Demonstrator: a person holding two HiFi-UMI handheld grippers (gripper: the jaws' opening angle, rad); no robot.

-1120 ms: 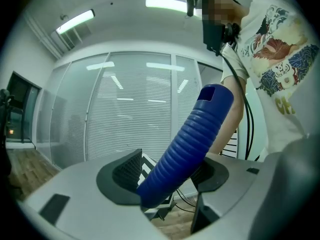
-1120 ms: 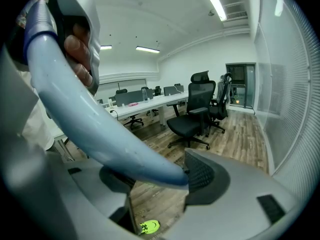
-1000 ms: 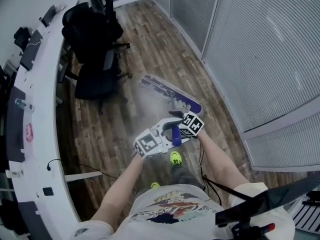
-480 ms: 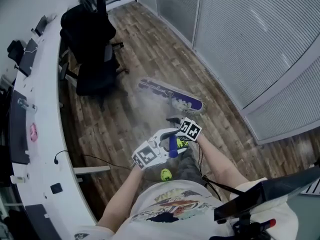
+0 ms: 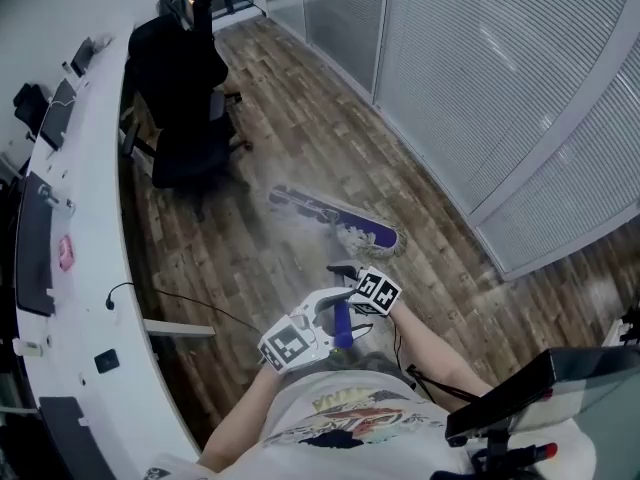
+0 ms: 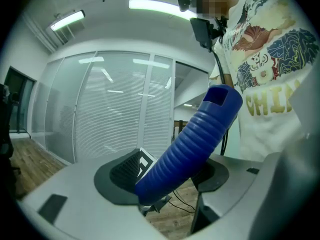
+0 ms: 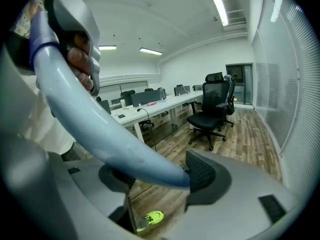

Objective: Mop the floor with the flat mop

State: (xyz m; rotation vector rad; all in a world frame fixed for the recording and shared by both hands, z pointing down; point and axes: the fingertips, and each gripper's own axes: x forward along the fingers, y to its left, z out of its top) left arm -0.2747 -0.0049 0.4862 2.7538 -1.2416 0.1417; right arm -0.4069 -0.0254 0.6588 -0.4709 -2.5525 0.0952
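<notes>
Clamps the left gripper [image 6: 165, 176] on the ribbed blue grip [image 6: 192, 141] at the mop's near end, pads pressed to both sides. Holds the pale pole [image 7: 100, 129] in the right gripper [image 7: 157, 176] just beyond, with jaws just opened a little wider and both pads touching the pole. Runs the pole down and away to the mop head [image 5: 335, 215], lying flat on the wood floor [image 5: 300, 118] ahead and slanting from far left to near right. Shows a pale smear on the boards left of the head. Places a black chair [image 5: 190, 118] at far left, well apart from the head, a curved white desk [image 5: 85, 218] along the left, and a glass wall [image 5: 480, 68] with blinds on the right. Catches a yellow-green shoe [image 7: 150, 218] under the right jaws.
</notes>
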